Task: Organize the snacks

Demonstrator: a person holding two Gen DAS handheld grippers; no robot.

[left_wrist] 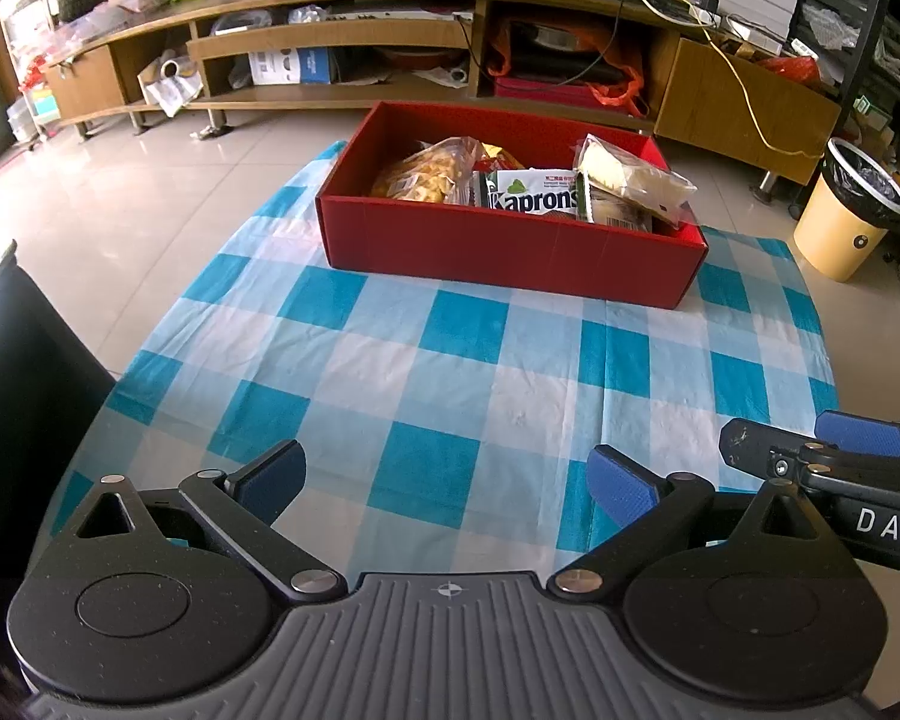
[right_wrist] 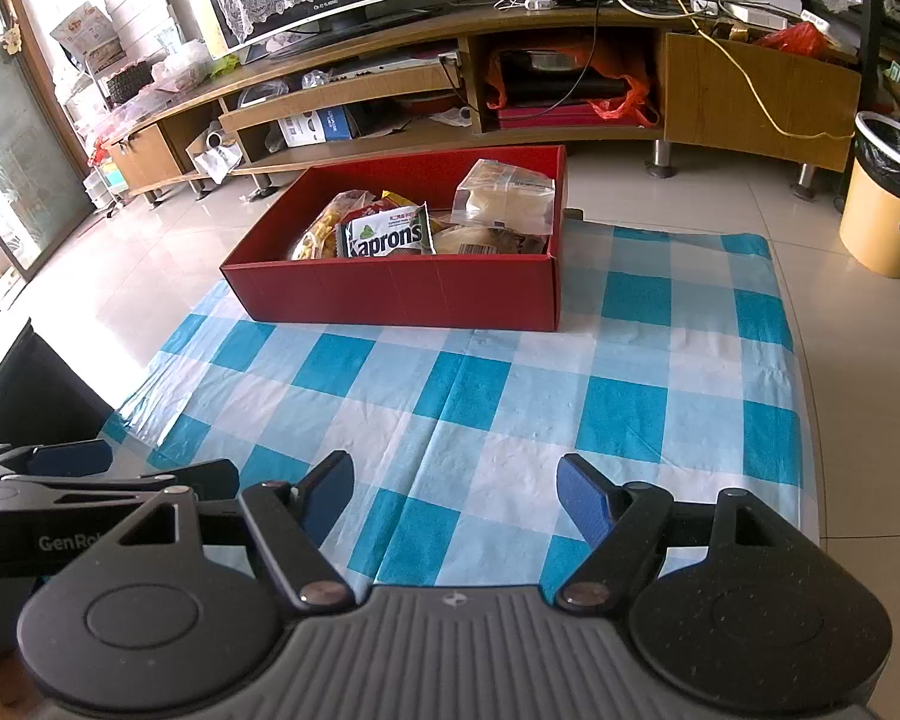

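Ahead of both pairs of fingers, a blue-and-white checked cloth (left_wrist: 450, 372) covers the table; beyond its far edge runs a long wooden TV cabinet (right_wrist: 390, 90) with cluttered shelves.

Red box (left_wrist: 510, 252), open-topped, sits on the far part of the cloth, well ahead of the fingertips and apart from them. Contents, all snacks:
- clear bag of yellow chips (left_wrist: 426, 171), left end of the box
- clear bag with a pale block inside (left_wrist: 624, 171), right end, propped up against the wall
- white-and-green "Kaprons" packet (left_wrist: 534, 195), between those two, standing on edge (label faces the cameras)
- smaller brown-wrapped packs under the right-hand bag; cannot tell what they are.

Yellow waste bin (right_wrist: 888, 222) with a black liner stands on the floor, far right of the fingers.

Left gripper (left_wrist: 444, 480): fingers spread wide, only cloth between them. Right gripper (right_wrist: 455, 495): fingers apart at a moderate gap, nothing between them either. The two grippers sit side by side over the near edge of the cloth.
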